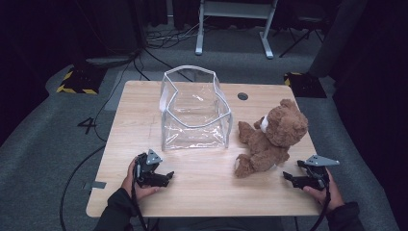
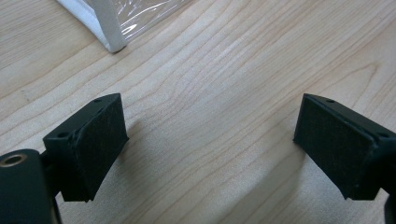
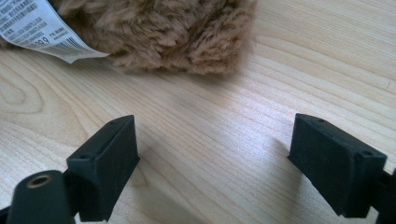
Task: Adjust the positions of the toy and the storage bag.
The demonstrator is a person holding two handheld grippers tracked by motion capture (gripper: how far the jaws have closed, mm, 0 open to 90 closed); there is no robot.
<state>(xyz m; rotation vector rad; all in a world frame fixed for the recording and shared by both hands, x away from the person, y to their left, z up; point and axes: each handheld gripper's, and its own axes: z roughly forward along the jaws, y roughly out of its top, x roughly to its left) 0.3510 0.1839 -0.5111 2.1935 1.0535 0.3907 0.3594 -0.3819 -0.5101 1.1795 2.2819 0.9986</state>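
The left gripper [image 1: 166,177] and right gripper [image 1: 287,176] are held wide open and empty above bare table [image 1: 202,192]. The teddy bear [image 1: 269,139] is seated just beyond the right jaws, with the clear bag [image 1: 195,113] set ahead of the left.

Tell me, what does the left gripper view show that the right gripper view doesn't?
The left gripper view alone shows a white-edged corner of the clear plastic bag at the top left. The right gripper view alone shows the brown furry teddy bear close ahead, with its white printed label lying on the wood. Both share the pale wooden table, and each looks past its own two black jaws, standing wide apart with nothing between them: the left gripper and the right gripper.
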